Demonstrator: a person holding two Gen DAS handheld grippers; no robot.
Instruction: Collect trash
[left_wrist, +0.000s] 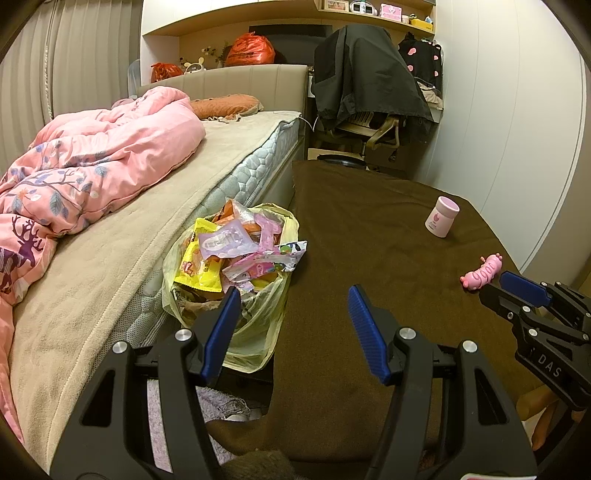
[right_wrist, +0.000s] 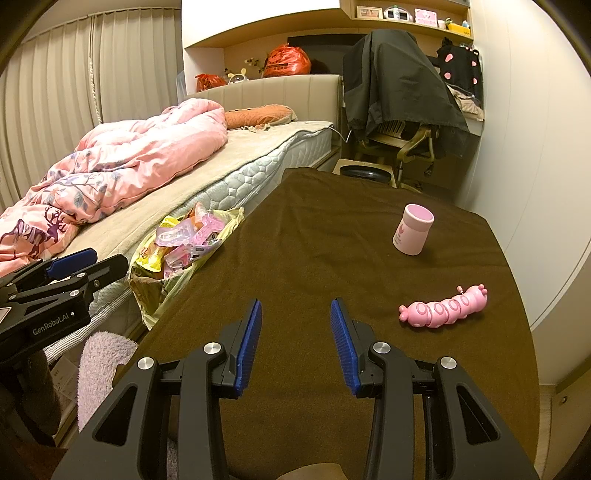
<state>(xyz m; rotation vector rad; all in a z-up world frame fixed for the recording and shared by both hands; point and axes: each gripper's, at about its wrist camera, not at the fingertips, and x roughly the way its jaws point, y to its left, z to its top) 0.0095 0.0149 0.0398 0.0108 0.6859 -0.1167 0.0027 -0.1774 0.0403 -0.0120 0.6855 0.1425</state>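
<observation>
A yellowish plastic trash bag (left_wrist: 258, 325) (right_wrist: 207, 254) stuffed with colourful wrappers (left_wrist: 229, 251) (right_wrist: 184, 240) stands between the bed and the brown-covered table (left_wrist: 369, 236) (right_wrist: 314, 236). My left gripper (left_wrist: 291, 295) hangs open over the bag's near side and the table's edge, nothing between its blue pads. My right gripper (right_wrist: 295, 310) is open above the table's near part, also with nothing in it. On the table a pink cup (left_wrist: 441, 221) (right_wrist: 413, 229) stands upright, and a pink caterpillar toy (left_wrist: 482, 273) (right_wrist: 443, 308) lies nearer the right edge.
A bed (left_wrist: 110, 266) (right_wrist: 236, 162) with a pink quilt (left_wrist: 92, 166) runs along the left. A chair draped with a dark jacket (left_wrist: 365, 74) (right_wrist: 399, 81) stands behind the table. A purple fluffy mat (right_wrist: 99, 365) lies on the floor. A white wall (right_wrist: 524, 147) bounds the right.
</observation>
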